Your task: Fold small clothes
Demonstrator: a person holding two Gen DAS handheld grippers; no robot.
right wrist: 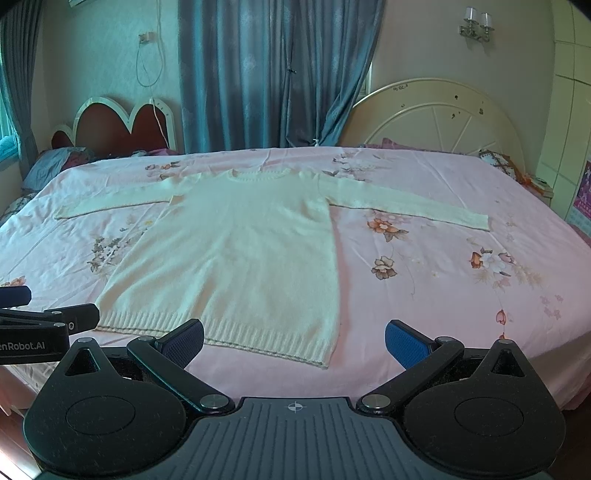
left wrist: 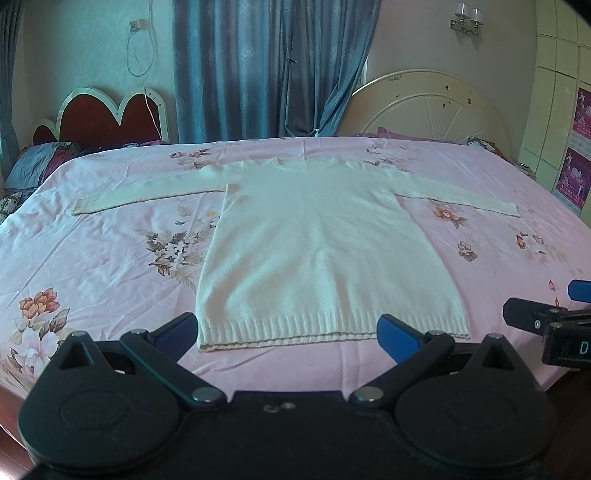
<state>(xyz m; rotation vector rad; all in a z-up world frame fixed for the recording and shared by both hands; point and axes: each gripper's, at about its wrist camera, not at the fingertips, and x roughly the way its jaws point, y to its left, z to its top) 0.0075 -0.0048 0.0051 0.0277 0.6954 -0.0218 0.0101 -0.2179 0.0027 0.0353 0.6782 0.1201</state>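
White knitted sweater point(left wrist: 325, 236) spread flat on pink floral bed point(left wrist: 92, 266), sleeves out left and right. Left gripper point(left wrist: 288, 334) and right gripper point(right wrist: 293, 341) near hem, fingers wide, holding nothing.

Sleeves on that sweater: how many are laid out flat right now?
2. One sleeve stretches left from the sweater across the bed; the other sleeve stretches right. Neither is folded in.

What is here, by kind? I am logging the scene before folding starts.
Sweater: 1
Hand-held grippers: 2, left and right, both open
Headboards: 2, red and cream
Wall lamp: 1
Total: 6
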